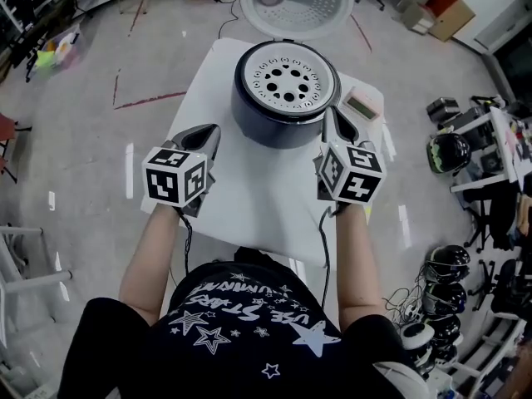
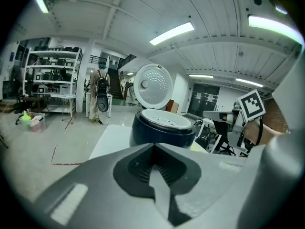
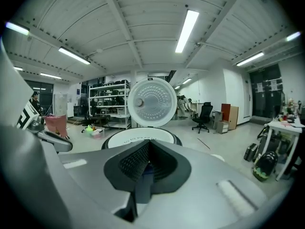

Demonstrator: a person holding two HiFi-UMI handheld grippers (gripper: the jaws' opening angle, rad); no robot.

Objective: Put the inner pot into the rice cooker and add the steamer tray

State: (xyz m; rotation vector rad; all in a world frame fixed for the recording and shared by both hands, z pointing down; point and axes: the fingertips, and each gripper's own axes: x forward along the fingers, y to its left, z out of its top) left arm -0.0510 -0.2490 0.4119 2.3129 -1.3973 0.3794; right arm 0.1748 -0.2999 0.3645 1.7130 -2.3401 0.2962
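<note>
A dark rice cooker [image 1: 283, 98] stands at the far end of a small white table [image 1: 241, 189], its round lid [image 1: 297, 2] swung open behind it. A white steamer tray [image 1: 287, 80] with many round holes sits in its top. The inner pot is hidden under the tray. My left gripper [image 1: 202, 140] hovers near the cooker's left front, jaws shut with nothing between them. On the cooker's right, my right gripper [image 1: 334, 127] is also shut and holds nothing. The left gripper view shows the cooker [image 2: 162, 130] ahead; the right gripper view shows the tray rim [image 3: 138, 137] and lid [image 3: 148, 102].
A small white device with a screen [image 1: 362, 103] lies at the table's right far corner. Helmets and gear [image 1: 440, 306] crowd the floor at right. Shelving [image 2: 47, 80] stands far left. A person [image 2: 100, 94] stands in the background.
</note>
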